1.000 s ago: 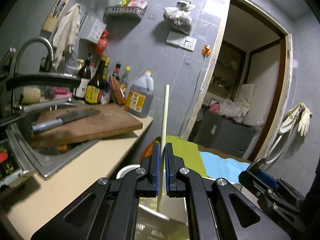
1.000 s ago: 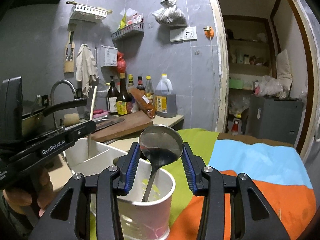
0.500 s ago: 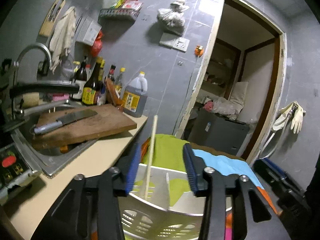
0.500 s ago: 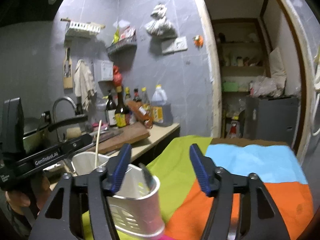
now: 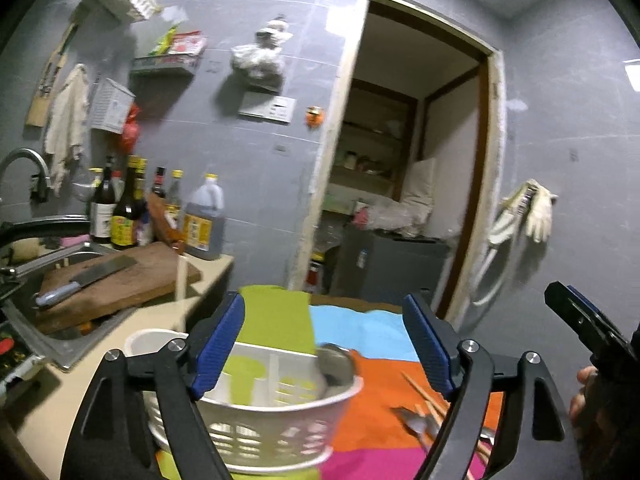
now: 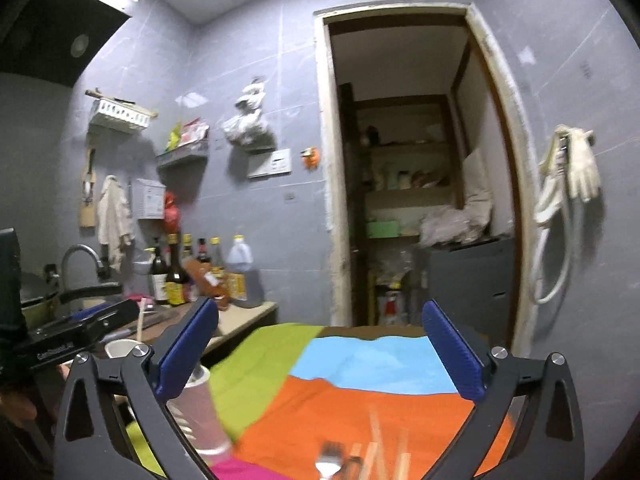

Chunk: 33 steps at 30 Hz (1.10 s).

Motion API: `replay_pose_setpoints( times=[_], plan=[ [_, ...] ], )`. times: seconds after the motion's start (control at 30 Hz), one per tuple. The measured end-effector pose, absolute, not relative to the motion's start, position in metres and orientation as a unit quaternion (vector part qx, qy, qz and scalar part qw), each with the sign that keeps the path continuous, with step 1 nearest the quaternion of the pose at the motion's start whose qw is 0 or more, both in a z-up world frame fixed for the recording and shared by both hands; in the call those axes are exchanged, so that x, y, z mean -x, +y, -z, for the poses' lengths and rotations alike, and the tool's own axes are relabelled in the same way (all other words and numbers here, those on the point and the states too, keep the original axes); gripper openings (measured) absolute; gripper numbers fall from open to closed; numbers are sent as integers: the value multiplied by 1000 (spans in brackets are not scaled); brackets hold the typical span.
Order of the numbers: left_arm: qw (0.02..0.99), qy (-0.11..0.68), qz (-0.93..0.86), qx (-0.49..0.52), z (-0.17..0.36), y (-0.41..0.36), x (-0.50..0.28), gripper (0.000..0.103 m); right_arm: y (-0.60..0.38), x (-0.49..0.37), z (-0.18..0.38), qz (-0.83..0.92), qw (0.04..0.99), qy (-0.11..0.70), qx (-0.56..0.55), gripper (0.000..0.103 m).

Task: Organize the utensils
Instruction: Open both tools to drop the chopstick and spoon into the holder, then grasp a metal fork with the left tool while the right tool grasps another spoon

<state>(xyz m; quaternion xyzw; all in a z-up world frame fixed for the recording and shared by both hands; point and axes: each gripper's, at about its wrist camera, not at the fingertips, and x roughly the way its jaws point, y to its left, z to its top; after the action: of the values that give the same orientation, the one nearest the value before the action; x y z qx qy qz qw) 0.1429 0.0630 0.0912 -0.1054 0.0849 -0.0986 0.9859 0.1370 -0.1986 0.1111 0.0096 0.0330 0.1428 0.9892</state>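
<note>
A white plastic utensil caddy (image 5: pixel 260 428) stands on the multicoloured tablecloth (image 5: pixel 376 332). A metal ladle (image 5: pixel 336 364) rests in its right compartment and a pale wooden chopstick (image 5: pixel 182 292) stands in its left cup. My left gripper (image 5: pixel 324 344) is open and empty just above the caddy. My right gripper (image 6: pixel 316 356) is open and empty over the cloth, with the caddy (image 6: pixel 200 412) at its left finger. Loose chopsticks and spoons (image 5: pixel 432 420) lie on the cloth to the right; they show blurred in the right wrist view (image 6: pixel 368 456).
A counter on the left holds a sink (image 5: pixel 48 336), a chopping board with a cleaver (image 5: pixel 104 280) and several bottles (image 5: pixel 128 212). A doorway (image 5: pixel 400 200) opens behind the table. The right gripper's body (image 5: pixel 584 328) is at the right edge.
Both grippers have opened wide. The left one let go of the chopstick, the right one let go of the ladle, both now in the caddy. Both grippers drew back, the right one moving rightward.
</note>
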Motion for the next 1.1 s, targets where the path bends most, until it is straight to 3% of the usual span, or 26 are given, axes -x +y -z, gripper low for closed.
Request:
replay_pose_setpoints(
  times=[0.03, 0.3, 0.7, 0.8, 0.9, 1.1],
  plan=[
    [985, 87, 106, 104, -91, 57, -142, 89, -205, -133, -112, -135, 990, 33, -5, 103],
    [979, 123, 147, 65, -79, 3, -144, 89, -249, -120, -98, -81, 994, 61, 30, 103],
    [953, 239, 188, 1, -29, -59, -172, 89, -290, -141, -42, -57, 978, 194, 43, 103],
    [941, 275, 194, -2, -15, -65, -182, 88, -292, -149, -30, -69, 969, 231, 46, 97],
    [929, 311, 202, 4, -2, -68, -194, 78, -290, -158, -20, -82, 959, 267, 54, 86],
    [893, 390, 224, 16, 21, -73, -219, 50, -289, -170, -1, -104, 937, 328, 53, 76]
  ],
)
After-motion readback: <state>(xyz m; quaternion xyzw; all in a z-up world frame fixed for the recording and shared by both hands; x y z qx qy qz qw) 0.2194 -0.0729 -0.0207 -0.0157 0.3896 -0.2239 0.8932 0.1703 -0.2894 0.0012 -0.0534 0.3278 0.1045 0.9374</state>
